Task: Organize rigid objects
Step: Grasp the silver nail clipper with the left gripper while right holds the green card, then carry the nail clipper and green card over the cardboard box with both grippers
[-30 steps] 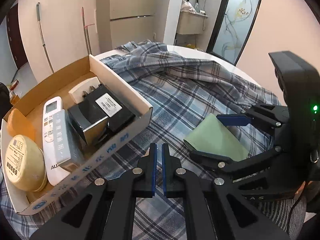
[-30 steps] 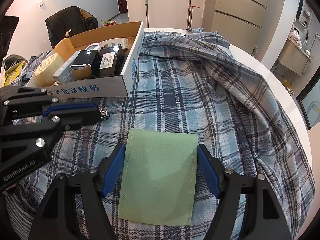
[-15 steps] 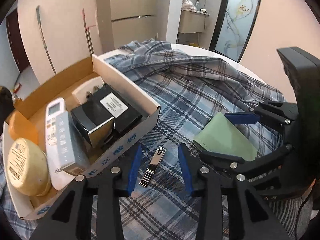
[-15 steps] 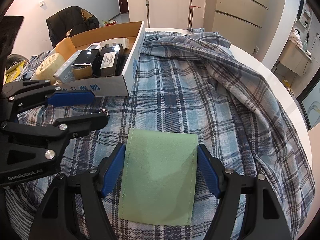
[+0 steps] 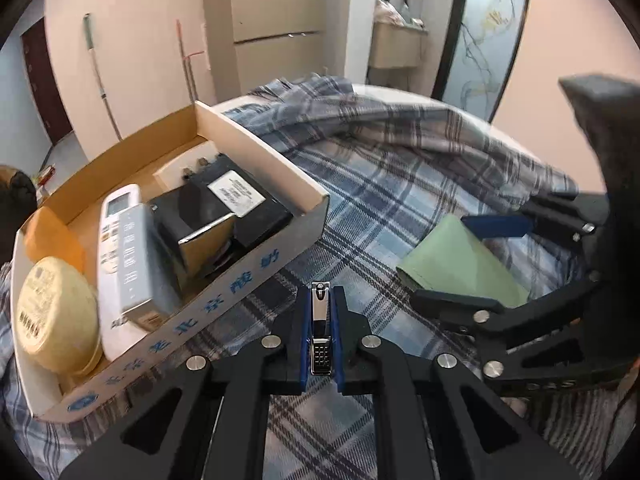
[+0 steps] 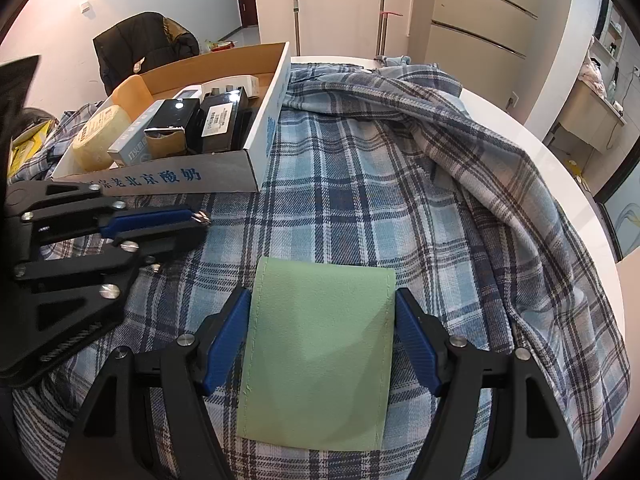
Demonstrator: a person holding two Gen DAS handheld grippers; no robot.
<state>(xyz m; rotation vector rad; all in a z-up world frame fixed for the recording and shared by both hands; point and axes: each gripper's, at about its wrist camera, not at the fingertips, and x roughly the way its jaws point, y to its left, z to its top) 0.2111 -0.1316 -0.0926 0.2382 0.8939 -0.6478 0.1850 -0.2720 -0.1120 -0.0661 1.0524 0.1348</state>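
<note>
Plaid cloth (image 6: 360, 184) covers my table. Left gripper (image 5: 320, 332) pinches the nail clipper (image 5: 320, 332) just beside the cardboard box (image 5: 256, 276). Right gripper (image 6: 322, 336) is spread, fingers flanking the green pouch (image 6: 320, 352) lying flat.

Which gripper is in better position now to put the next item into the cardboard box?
Left. The left gripper is shut on the nail clipper, right beside the cardboard box. The right gripper only straddles the green pouch, farther from the box.
</note>
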